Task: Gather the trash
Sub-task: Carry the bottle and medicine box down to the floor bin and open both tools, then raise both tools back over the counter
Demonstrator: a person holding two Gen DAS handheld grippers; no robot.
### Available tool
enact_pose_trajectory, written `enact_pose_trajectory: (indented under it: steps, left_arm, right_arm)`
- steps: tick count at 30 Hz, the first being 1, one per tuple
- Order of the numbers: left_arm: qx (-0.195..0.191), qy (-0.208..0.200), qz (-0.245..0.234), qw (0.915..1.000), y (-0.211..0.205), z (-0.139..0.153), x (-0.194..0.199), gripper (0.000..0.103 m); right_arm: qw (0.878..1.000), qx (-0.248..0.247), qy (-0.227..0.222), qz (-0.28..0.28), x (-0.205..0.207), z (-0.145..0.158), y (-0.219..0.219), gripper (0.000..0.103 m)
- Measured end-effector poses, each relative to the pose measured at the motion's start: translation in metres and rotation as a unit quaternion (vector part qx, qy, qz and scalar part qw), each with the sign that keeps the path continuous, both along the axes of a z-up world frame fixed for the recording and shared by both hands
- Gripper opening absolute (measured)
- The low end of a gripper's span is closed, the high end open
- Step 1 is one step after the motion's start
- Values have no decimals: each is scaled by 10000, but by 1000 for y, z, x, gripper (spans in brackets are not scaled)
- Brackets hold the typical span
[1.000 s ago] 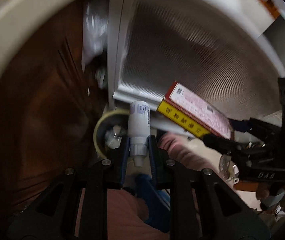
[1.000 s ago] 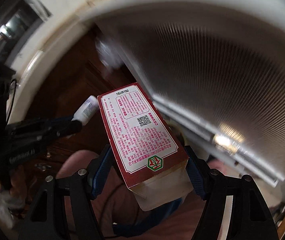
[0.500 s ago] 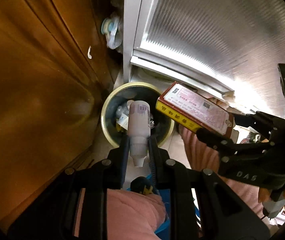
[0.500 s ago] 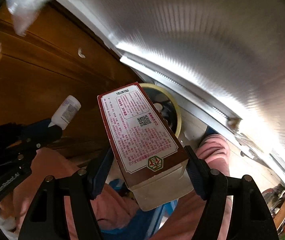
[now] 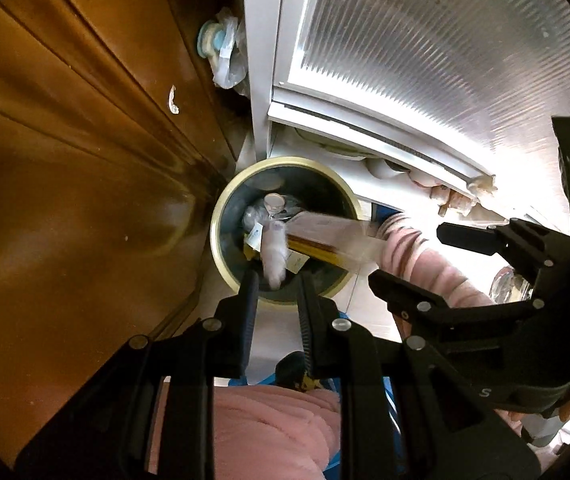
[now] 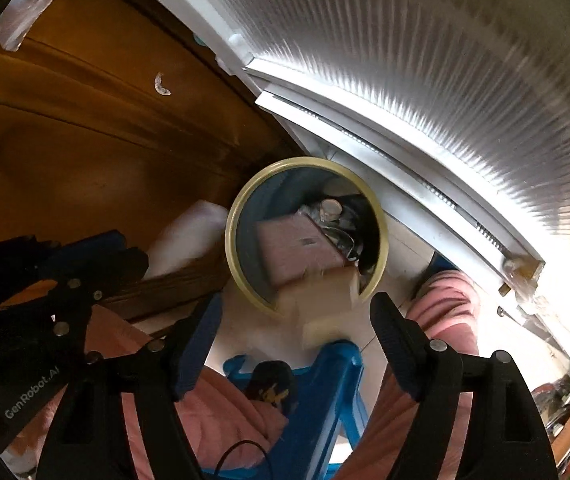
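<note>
A round bin with a pale yellow rim [image 5: 216, 236] [image 6: 232, 240] stands on the floor below both grippers and holds some trash. A white bottle [image 5: 273, 250] [image 6: 189, 236] is blurred, slipping out past the tips of my left gripper [image 5: 277, 280] over the bin mouth; the jaws stand narrowly open and no longer press it. A red carton [image 6: 297, 248] [image 5: 325, 238], also blurred, drops into the bin. The jaws of my right gripper [image 6: 297, 304] [image 5: 405, 254] are opening, wide apart and clear of the carton. My left gripper [image 6: 125, 256] shows dark at the left.
A brown wooden cabinet [image 5: 65, 200] rises left of the bin. A white-framed ribbed glass door [image 5: 445, 60] runs behind it. A plastic bag [image 5: 227, 56] is wedged between them. A blue plastic stool [image 6: 325, 380] and the person's pink clothing [image 5: 269, 420] lie below the grippers.
Both grippers sank toward the bin, which now looks larger. The bottle slid out of the left jaws and the carton left the right jaws, which spread wider; both things fall.
</note>
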State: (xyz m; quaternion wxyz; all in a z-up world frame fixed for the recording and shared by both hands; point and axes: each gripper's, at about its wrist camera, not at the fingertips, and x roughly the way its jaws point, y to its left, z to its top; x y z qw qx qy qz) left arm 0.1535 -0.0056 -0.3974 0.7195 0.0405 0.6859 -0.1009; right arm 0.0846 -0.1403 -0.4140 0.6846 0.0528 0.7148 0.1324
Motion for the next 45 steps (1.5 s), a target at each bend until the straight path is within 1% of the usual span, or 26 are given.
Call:
enact_pose_trajectory:
  steps: [1,4,6,8,13,19,24,28,32,34,38,40,41,45]
  left_arm:
    - [5,-3,-21,10000,0,1,-1,20]
    - [21,-93,-73,9999,0,8,-2,32]
    - [10,-162,-91,9998,1,15,-4,48]
    - [-16,-221,-82,9997,2,22,-6,55]
    - [-77,-419,-109,9990,0,46,-18,56]
    - [-210,-755,-38,9969,0,89,-37,56]
    - [-362,-1105,10,9932,4,132,-55,56]
    - [-462,-1419,31,9888,4,169,-69,56]
    - [-526,-1694,42,9841,4,200,-83,56]
    - [-533,-1830,35,9817,4,215,-89,56]
    - [-499,-2087,8,9767,7,243,-99,56]
    - [-473,-2221,24,9739,9,255,-103,56]
    - [-460,-2281,47,9725,9,259,-104,56]
    - [-423,-2525,166,9665,14,284,-107,56]
  right_arm:
    - [10000,-4,-17,5,3,-5,4,78]
    - [9999,-51,-109,3,3,0,3,78]
    - [9998,-107,-191,-16,3,6,-1,78]
    - [9995,-114,-288,-40,2,14,-5,78]
    - [9981,-154,-594,-34,-6,44,-13,78]
    - [9933,-259,-1125,112,-21,95,-17,78]
    - [9857,-308,-1649,171,-35,150,-19,78]
    - [9777,-340,-2061,196,-53,195,-17,78]
    - [9712,-325,-2359,103,-69,234,-21,78]
    - [9680,-322,-2489,80,-75,246,-21,78]
    - [9594,-344,-2799,97,-88,282,-18,78]
    - [9555,-318,-2931,91,-92,294,-21,78]
    - [9540,-314,-2979,90,-90,292,-20,78]
    - [9436,-250,-3300,36,-97,322,-21,78]
